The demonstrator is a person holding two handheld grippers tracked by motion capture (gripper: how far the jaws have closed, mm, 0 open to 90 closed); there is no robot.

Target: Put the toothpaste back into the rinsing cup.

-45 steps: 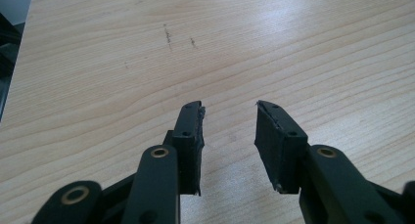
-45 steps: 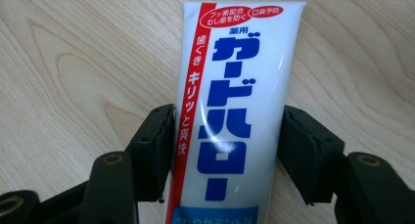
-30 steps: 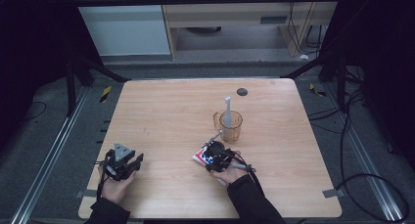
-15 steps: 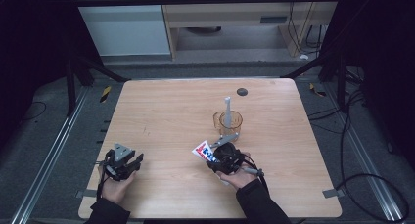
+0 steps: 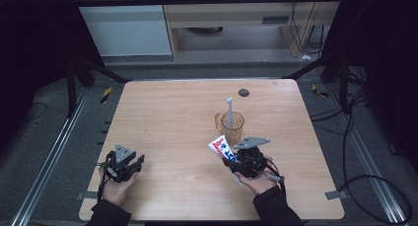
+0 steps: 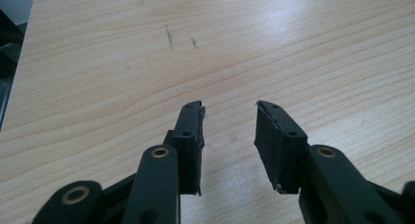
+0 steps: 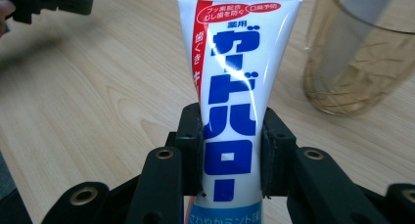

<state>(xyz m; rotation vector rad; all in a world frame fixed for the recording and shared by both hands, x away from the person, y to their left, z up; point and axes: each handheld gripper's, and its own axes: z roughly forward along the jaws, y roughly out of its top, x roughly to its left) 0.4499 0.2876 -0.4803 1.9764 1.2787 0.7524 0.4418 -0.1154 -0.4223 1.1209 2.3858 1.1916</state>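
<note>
Toothpaste tube [image 7: 234, 87] is clamped across its lower body between the right gripper's [image 5: 235, 162] jaws, crimped flat end pointing up and away, lifted off the table [image 5: 162, 107]. Against the earlier frames it has moved: it was lower and further left of the amber cup [image 5: 232, 127], now it sits just in front of the cup's near-left side, close but apart. Likely reading: the tube is being carried to the cup, to drop in beside the toothbrush [image 5: 229, 111] standing upright there; insertion not yet done.

Left gripper [image 6: 229, 136] rests well left of the cup at the near edge, jaws apart, nothing between them, unmoved.

Table: pale wood, bare apart from a small dark disc [image 5: 243, 92] behind the cup. Grey floor, metal rails and loose cables lie around it, with a wooden desk beyond.
</note>
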